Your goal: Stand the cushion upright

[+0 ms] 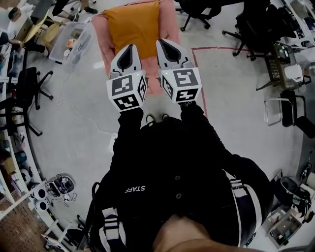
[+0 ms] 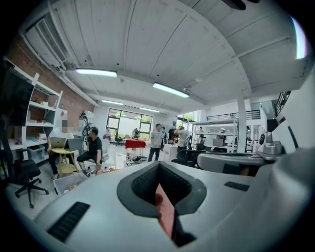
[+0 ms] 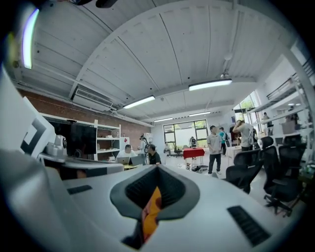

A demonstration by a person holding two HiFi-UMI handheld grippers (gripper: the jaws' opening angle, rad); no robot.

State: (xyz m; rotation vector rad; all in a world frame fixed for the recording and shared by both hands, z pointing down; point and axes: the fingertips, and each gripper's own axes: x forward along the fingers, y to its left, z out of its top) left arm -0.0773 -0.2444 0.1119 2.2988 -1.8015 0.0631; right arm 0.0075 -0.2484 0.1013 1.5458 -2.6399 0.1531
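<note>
Open grey floor (image 1: 74, 128) is seen on both sides of the cushion (image 1: 133, 24). It is bounded by a red tape line (image 1: 221, 48) to the right, a clear bin (image 1: 74, 42) to the left and office chairs (image 1: 197, 12) beyond. The orange cushion is seen lying on a pink pad (image 1: 104, 39) ahead of the person's feet, with pink showing past its left, right and near edges. Both arms are held out forward, side by side, with the grippers pointed nearly level. The left gripper (image 1: 131, 48) is closed on a fold of pink fabric (image 2: 166, 214) (the pad's, by its colour). The right gripper (image 1: 163, 44) is closed on the cushion, with a fold of its orange cover (image 3: 149, 209) pinched between the jaws.
</note>
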